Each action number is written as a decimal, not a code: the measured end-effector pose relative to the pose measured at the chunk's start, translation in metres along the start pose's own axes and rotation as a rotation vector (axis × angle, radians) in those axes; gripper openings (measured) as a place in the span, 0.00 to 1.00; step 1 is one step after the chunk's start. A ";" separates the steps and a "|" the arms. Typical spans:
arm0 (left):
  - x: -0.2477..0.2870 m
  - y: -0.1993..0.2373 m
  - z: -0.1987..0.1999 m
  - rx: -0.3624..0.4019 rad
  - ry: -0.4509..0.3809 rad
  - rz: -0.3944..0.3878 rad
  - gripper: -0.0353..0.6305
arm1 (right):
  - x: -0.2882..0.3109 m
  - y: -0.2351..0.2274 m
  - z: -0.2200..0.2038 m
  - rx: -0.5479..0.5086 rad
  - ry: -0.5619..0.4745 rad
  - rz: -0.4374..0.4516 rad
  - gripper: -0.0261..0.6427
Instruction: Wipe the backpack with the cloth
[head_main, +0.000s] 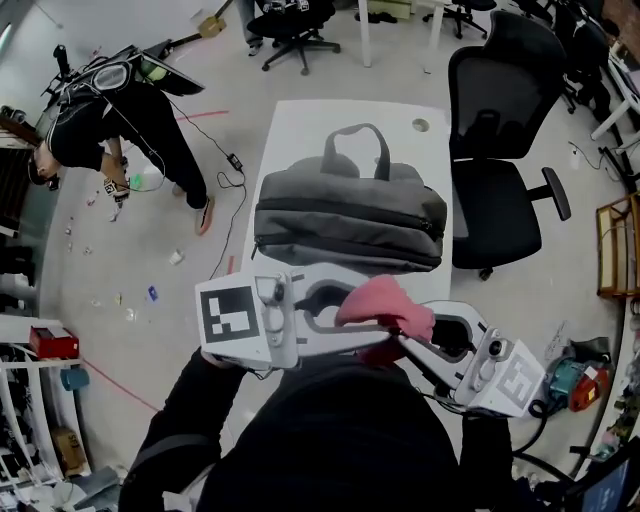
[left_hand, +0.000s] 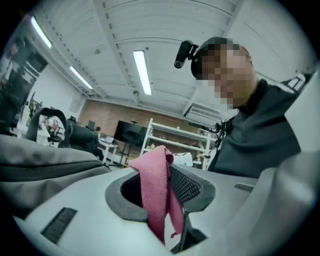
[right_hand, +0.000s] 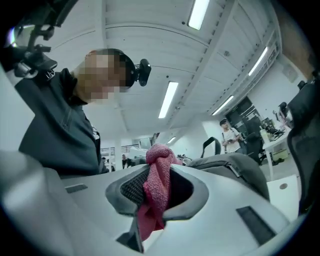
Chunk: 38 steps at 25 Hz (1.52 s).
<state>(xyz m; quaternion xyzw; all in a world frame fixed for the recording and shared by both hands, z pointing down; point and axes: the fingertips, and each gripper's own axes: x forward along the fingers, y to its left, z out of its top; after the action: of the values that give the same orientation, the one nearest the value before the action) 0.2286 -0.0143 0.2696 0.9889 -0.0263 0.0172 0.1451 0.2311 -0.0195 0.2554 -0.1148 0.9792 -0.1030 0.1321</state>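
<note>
A grey backpack lies on its side on the white table, handle toward the far end. A pink cloth is bunched just above the table's near edge, close to my body. My left gripper reaches in from the left, my right gripper from the right, tips meeting at the cloth. In the left gripper view the cloth hangs pinched between the jaws, the backpack to the left. In the right gripper view the cloth is also clamped, the backpack to the right.
A black office chair stands against the table's right side. A person bends over on the floor at the far left, near cables. A blue and orange device lies on the floor at right.
</note>
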 end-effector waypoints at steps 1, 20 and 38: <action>0.001 0.004 -0.001 0.020 -0.003 0.058 0.28 | -0.005 -0.009 0.010 -0.007 -0.028 -0.045 0.16; -0.176 0.112 -0.023 0.459 0.086 0.933 0.42 | 0.233 -0.020 -0.063 -1.009 0.530 -0.268 0.14; -0.134 0.060 0.027 0.579 -0.030 0.715 0.39 | -0.054 -0.149 0.010 0.007 -0.111 -0.900 0.14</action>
<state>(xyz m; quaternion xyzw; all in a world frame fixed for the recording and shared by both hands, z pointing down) 0.0923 -0.0733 0.2549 0.9176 -0.3622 0.0587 -0.1528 0.3143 -0.1499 0.2931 -0.5338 0.8230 -0.1473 0.1268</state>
